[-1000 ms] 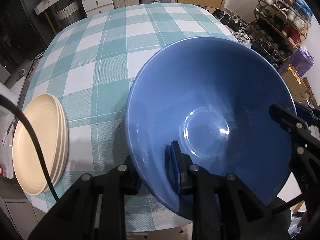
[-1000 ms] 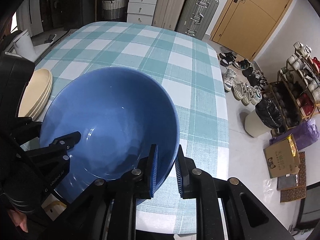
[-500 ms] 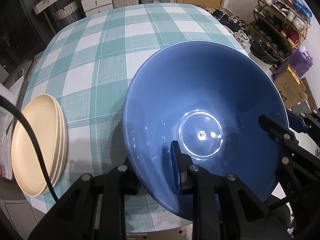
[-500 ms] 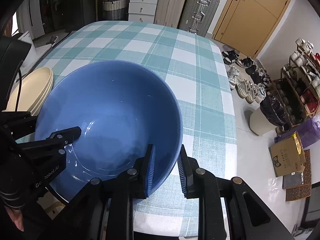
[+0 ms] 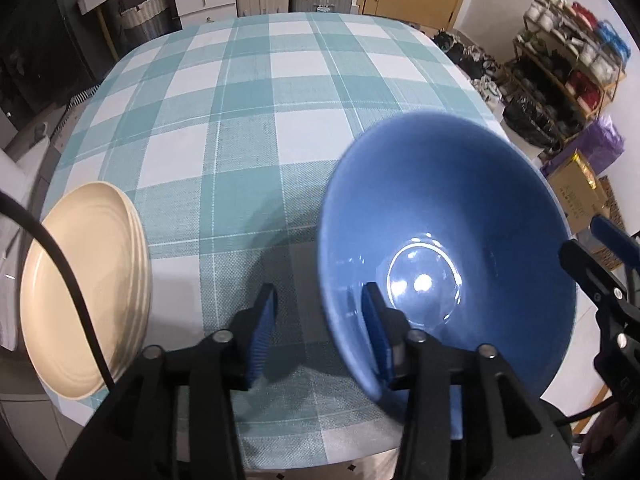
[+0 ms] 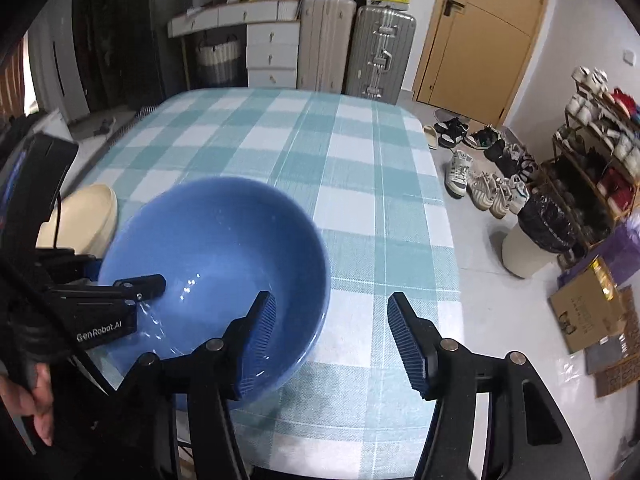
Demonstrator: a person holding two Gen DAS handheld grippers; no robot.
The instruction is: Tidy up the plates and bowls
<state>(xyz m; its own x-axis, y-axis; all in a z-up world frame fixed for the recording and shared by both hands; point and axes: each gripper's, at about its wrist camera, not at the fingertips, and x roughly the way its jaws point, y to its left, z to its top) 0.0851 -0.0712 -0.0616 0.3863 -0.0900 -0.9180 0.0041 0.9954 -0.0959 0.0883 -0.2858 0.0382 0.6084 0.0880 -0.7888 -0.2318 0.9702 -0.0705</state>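
A large blue bowl (image 5: 448,240) sits on the checked tablecloth near the table's front edge; it also shows in the right wrist view (image 6: 216,256). My left gripper (image 5: 318,332) is open, its jaws astride the bowl's near-left rim, one inside and one outside. My right gripper (image 6: 332,344) is open wide, its jaws astride the bowl's right rim. A stack of cream plates (image 5: 84,292) lies at the table's left front corner, seen also in the right wrist view (image 6: 88,216).
The teal-and-white checked table (image 5: 280,92) stretches away behind the bowl. Suitcases (image 6: 380,52) and drawers stand beyond it. Shoes (image 6: 480,184), a bin (image 6: 536,236) and a shoe rack are on the floor to the right.
Both grippers have opened and let go of the bowl's rim. The bowl has come down onto the table, and both grippers have drawn back a little.
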